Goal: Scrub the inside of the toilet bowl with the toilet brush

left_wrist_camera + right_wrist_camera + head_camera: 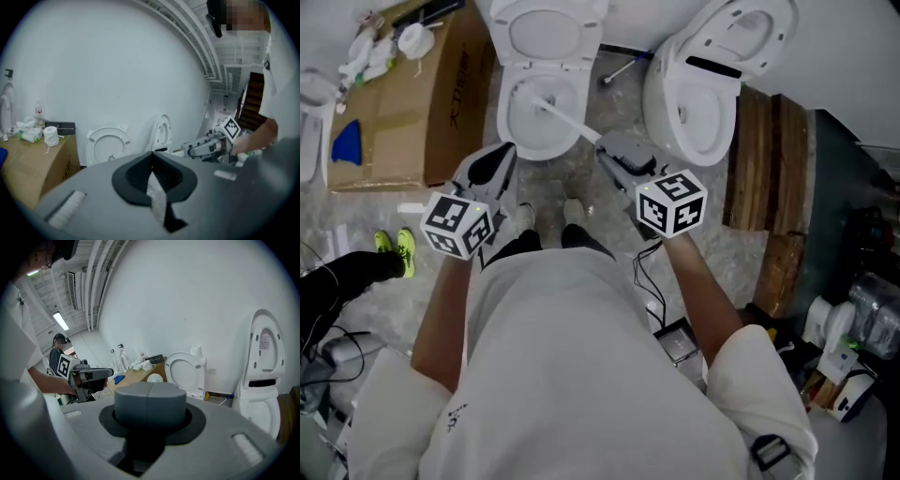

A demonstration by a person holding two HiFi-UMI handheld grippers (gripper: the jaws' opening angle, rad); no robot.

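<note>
Apparently right gripper point(607, 153) clamps the toilet brush point(563, 117), grip hidden; left gripper point(499, 159) closed empty.

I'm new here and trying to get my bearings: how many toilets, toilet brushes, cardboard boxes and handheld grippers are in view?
Toilets: 2 (left toilet, right toilet)
Toilet brush: 1
Cardboard box: 1
Grippers: 2 (left gripper, right gripper)
Total: 6

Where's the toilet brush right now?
In the head view, the toilet brush sits in the bowl of the left toilet. Its white handle slants out over the bowl's right rim, ending by the tip of the right gripper.
</note>
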